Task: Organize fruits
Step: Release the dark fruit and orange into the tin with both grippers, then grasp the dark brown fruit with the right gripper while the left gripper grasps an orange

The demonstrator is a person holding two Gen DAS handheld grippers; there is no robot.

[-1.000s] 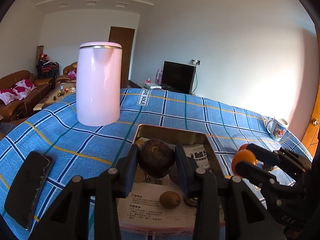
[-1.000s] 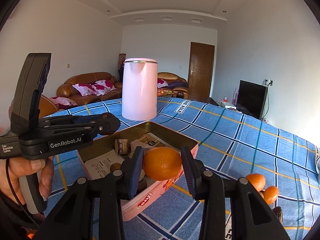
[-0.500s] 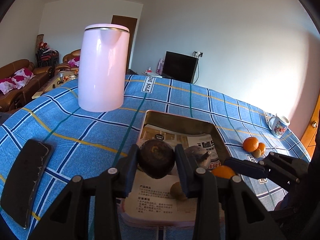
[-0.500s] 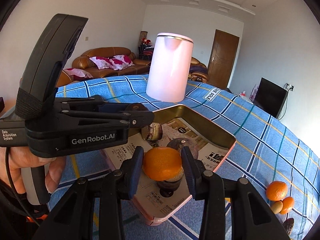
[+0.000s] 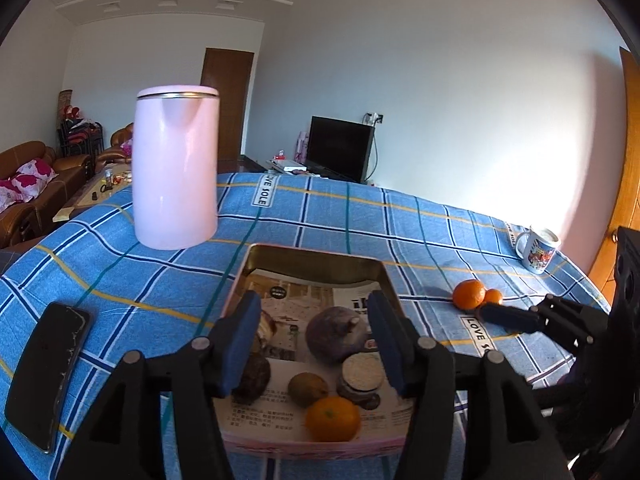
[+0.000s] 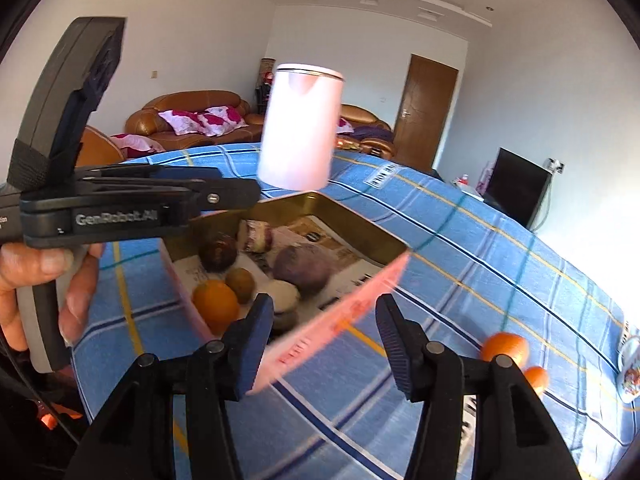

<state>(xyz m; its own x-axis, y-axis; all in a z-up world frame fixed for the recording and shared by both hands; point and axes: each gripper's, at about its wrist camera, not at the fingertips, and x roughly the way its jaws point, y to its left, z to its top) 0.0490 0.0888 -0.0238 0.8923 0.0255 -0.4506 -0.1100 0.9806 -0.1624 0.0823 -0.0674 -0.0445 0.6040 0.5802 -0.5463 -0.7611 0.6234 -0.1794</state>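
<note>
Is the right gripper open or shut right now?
Open: the right gripper has its jaws spread wide with nothing between them, above the tin.

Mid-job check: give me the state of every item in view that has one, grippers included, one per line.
left gripper: open, empty, over the tin.
right gripper: open, empty.
tin: open, paper-lined, holding fruit.
orange in tin: released, resting near the front wall.
brown fruit: lying in tin, not gripped.
two oranges: on the cloth, outside the tin.
kettle: upright, lid shut.
mug: upright.
phone: flat, screen dark.
</note>
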